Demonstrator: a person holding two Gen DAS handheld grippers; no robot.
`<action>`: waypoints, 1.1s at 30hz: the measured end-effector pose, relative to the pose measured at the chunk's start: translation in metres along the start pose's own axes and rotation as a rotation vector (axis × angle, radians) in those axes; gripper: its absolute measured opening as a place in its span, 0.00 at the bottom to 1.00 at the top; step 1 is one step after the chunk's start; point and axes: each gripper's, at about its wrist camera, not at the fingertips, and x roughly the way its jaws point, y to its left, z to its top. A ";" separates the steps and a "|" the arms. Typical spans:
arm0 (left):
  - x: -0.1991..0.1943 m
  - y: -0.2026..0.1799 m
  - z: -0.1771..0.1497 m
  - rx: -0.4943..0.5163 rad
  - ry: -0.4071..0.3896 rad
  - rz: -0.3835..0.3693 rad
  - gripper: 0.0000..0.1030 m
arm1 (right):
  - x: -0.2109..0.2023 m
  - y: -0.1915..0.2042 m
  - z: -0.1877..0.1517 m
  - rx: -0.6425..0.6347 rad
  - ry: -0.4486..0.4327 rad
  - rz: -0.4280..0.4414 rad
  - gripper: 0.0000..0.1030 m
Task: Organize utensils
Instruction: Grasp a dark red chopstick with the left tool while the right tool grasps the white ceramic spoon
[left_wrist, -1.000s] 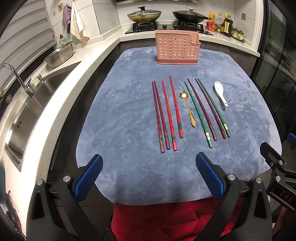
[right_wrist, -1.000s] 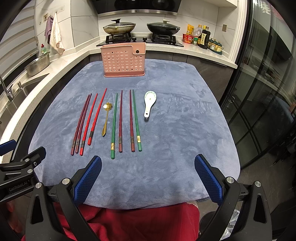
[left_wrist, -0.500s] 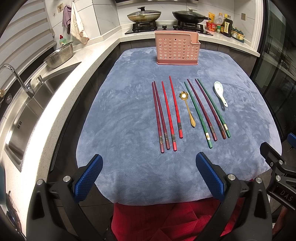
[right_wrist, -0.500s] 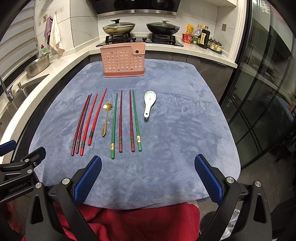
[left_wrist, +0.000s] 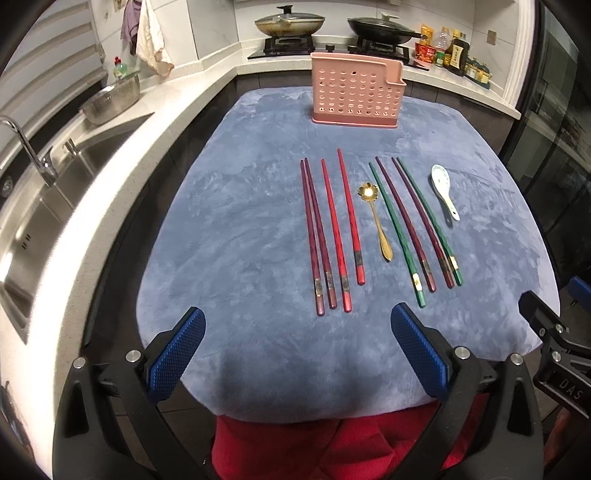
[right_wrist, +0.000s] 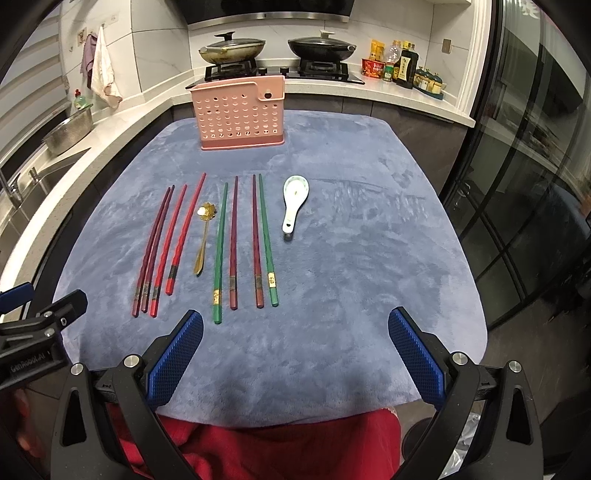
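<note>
A pink perforated utensil holder (left_wrist: 356, 92) (right_wrist: 241, 112) stands upright at the far end of a blue-grey cloth (left_wrist: 240, 229) (right_wrist: 351, 258). On the cloth lie dark red and red chopsticks (left_wrist: 332, 232) (right_wrist: 166, 240), a gold spoon (left_wrist: 376, 221) (right_wrist: 204, 238), green and maroon chopsticks (left_wrist: 413, 225) (right_wrist: 245, 240) and a white ceramic spoon (left_wrist: 445, 192) (right_wrist: 293, 201). My left gripper (left_wrist: 297, 354) is open and empty above the cloth's near edge. My right gripper (right_wrist: 295, 356) is open and empty there too.
A sink (left_wrist: 33, 206) with a tap and a steel colander (left_wrist: 110, 99) sit on the white counter at the left. A hob with two pans (right_wrist: 277, 51) and bottles (right_wrist: 402, 66) are behind the holder. Glass doors (right_wrist: 535, 184) stand at the right.
</note>
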 end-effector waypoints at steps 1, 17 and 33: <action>0.006 0.002 0.002 -0.009 0.002 -0.007 0.93 | 0.003 -0.001 0.001 0.004 0.003 0.001 0.93; 0.096 0.018 0.015 -0.043 0.108 0.044 0.81 | 0.055 -0.002 0.021 0.031 0.063 0.023 0.93; 0.132 0.010 0.013 -0.024 0.168 0.002 0.66 | 0.086 0.004 0.033 0.025 0.106 0.030 0.93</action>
